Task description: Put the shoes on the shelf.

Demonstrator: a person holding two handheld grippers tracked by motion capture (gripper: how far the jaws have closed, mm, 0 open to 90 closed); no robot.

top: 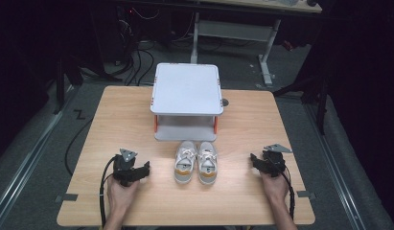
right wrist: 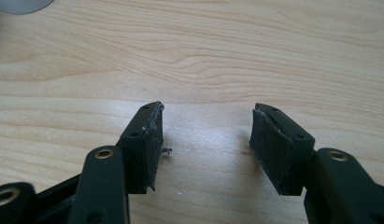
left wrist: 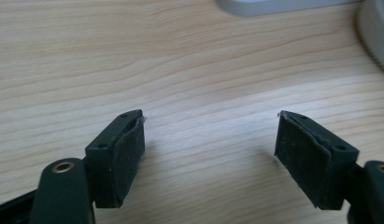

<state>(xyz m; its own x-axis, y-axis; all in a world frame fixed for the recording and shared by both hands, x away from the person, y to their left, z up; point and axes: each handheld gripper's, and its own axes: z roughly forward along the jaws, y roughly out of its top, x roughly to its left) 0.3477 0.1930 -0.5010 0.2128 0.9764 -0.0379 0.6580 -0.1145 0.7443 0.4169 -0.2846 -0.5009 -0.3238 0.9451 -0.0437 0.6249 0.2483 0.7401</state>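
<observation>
I saw the desk (top: 127, 115) carrying a grey two-tier rack (top: 187, 89) at the far centre, a pair of shoes (top: 196, 162) just near of it. Left hand-held gripper (top: 145, 167) and right hand-held gripper (top: 253, 159) flanked the pair, jaws spread, empty. I judged a heel-collar pinch steadiest.

No text, label, brand, number or sign can be read anywhere, neither on the shoes (top: 196, 162), the grey stand (top: 187, 89), nor the worktop (top: 127, 120).

- My table (top: 137, 115) is brightly lit from above; the room beyond lies dark.
- Soft shadows pool beneath my jaws.
- Close-up far edges blur slightly.
</observation>
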